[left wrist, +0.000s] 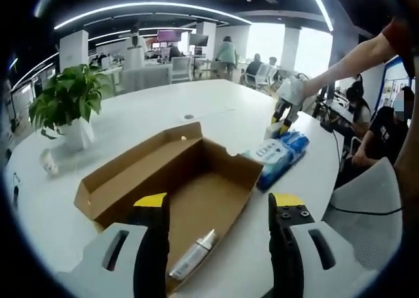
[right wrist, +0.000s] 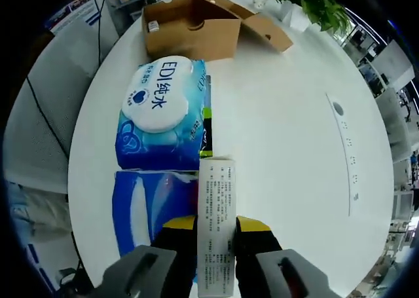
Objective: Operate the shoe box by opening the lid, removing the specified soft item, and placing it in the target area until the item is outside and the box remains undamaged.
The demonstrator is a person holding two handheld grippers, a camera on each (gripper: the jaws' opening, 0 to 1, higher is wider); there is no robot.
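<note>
The cardboard shoe box point(left wrist: 196, 180) lies open on the white table, lid folded back to the left. A small white bottle point(left wrist: 194, 255) rests in its near corner. My left gripper point(left wrist: 219, 203) hovers open over the box's near end, nothing between its jaws. Right of the box lie blue wipes packs point(left wrist: 280, 153). The right gripper point(left wrist: 283, 116), held by a gloved hand, is just above them. In the right gripper view my right gripper point(right wrist: 217, 227) is shut on a slim white printed carton point(right wrist: 217, 219), over the blue wipes packs point(right wrist: 162, 112). The shoe box point(right wrist: 194, 27) stands beyond.
A potted plant point(left wrist: 69, 101) and a small white cup point(left wrist: 47, 162) stand on the table's left. A person point(left wrist: 386, 124) sits at the right edge beside a grey chair point(left wrist: 366, 200). A cable slot point(right wrist: 347, 141) runs along the table. Desks and people fill the far room.
</note>
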